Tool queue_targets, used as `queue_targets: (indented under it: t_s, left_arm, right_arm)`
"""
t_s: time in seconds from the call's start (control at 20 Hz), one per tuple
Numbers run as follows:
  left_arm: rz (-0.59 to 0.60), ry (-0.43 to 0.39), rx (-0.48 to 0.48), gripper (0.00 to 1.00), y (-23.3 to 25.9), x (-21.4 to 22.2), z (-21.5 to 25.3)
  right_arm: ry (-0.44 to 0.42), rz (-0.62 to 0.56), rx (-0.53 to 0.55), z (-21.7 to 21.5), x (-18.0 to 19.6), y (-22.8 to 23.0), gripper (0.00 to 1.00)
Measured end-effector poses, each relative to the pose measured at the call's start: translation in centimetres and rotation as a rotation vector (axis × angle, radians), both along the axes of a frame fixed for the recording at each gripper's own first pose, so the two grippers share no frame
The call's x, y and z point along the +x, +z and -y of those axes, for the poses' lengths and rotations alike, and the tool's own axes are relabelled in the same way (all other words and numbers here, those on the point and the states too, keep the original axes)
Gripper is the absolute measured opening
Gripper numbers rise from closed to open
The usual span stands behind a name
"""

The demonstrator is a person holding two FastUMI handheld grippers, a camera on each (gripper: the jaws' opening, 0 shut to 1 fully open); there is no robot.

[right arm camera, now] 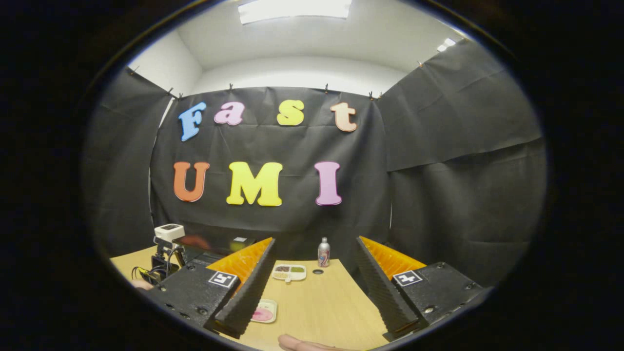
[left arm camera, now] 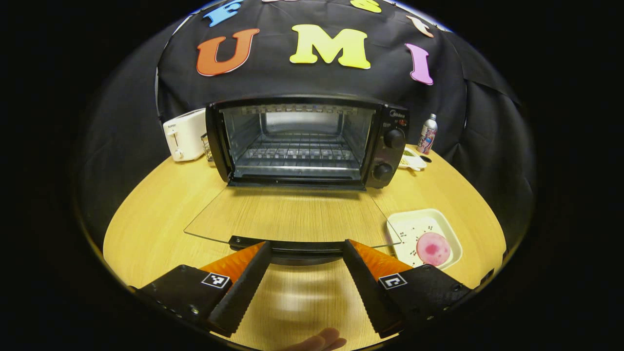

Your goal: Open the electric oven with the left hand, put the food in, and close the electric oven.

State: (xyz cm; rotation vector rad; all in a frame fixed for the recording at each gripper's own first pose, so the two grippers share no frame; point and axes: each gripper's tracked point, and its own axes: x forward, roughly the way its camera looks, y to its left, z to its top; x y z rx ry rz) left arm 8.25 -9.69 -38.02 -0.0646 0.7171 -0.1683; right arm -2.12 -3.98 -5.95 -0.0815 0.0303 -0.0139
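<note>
Left gripper view: left tool (left arm camera: 306, 251) spread at the handle of the oven door (left arm camera: 292, 214), which lies flat open.
Right tool (right arm camera: 314, 253): spread, empty.
Beside door: tray (left arm camera: 407, 225) with pink food (left arm camera: 433, 248).
Behind oven (left arm camera: 307, 141): toaster (left arm camera: 184, 134), can (left arm camera: 427, 134).

A brand name is being shown in pale letters at the top of the electric oven (left arm camera: 312, 141)'s control panel (left arm camera: 393, 146), reading roughly "Midea", though small. A short word is being carried on the front of the white toaster (left arm camera: 184, 135), too small to be read. Square black-and-white coded markers are being displayed on the left gripper (left arm camera: 306, 253) and on the right gripper (right arm camera: 314, 251).
</note>
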Motion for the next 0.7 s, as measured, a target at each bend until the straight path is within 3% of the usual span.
queue_targets:
  t_s: [0.15,0.4,0.7]
  left_arm:
    - [-0.019,0.009,-0.012,0.95,-1.6,-0.4,-0.1]
    - [0.067,0.024,-0.022,0.95,0.1,-0.1,-0.9]
    - [0.259,0.04,-0.058,0.94,7.7,-1.3,-1.8]
  right_arm:
    - [0.004,-0.032,-0.01,-0.3,0.9,-1.2,0.97]
    - [0.005,-0.119,-0.056,-0.8,3.8,-4.2,0.97]
    - [0.009,-0.278,-0.102,-1.4,8.2,-10.3,0.98]
